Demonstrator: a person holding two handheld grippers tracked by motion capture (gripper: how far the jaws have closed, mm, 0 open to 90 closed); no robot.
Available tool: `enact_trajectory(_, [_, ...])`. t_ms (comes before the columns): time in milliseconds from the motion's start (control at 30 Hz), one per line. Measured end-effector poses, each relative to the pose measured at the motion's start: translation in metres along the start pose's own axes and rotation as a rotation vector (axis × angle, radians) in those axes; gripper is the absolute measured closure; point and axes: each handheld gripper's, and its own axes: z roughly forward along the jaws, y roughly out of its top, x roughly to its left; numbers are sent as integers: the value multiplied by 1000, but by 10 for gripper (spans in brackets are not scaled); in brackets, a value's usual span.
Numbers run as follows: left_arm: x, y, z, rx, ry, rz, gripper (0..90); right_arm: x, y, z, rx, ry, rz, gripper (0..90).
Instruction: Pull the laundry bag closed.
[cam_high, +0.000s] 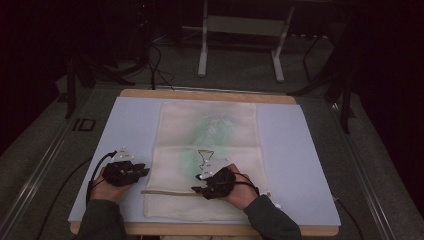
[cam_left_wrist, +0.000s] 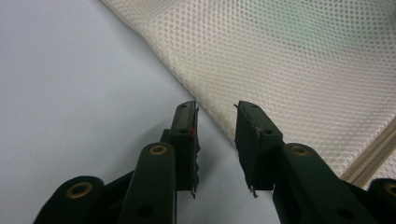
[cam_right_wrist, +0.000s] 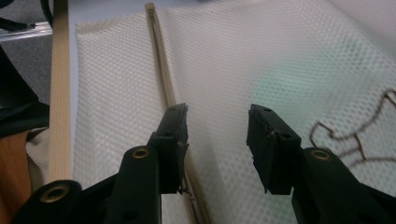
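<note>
A cream mesh bag (cam_high: 210, 145) lies flat on a pale blue mat (cam_high: 295, 150), with a faint green shape (cam_high: 197, 145) showing through it. A zipper (cam_high: 165, 192) runs across its near end. My left gripper (cam_high: 145, 171) rests on the mat at the bag's left edge. In the left gripper view its jaws (cam_left_wrist: 215, 112) stand open, straddling the mesh edge (cam_left_wrist: 289, 70) with nothing pressed. My right gripper (cam_high: 196, 189) hovers over the bag's near part. Its jaws (cam_right_wrist: 217, 114) are open, the left one just over the zipper (cam_right_wrist: 161, 60), bare mesh between them.
The mat covers a wooden table whose edge (cam_high: 200, 94) shows at the back and front. A thin dark looped line (cam_right_wrist: 355, 135) lies on the mesh to the right of my right gripper. White frame legs (cam_high: 202, 50) and cables stand on the floor beyond.
</note>
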Motion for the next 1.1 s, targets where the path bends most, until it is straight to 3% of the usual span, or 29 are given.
enact_trajectory(367, [-1,1,1,3,-7,4,687,8,19,17,2,27,-37,596])
enact_trajectory(1100, [0,0,1,1,-9,3,684,18,42,45,8,52,-63,650])
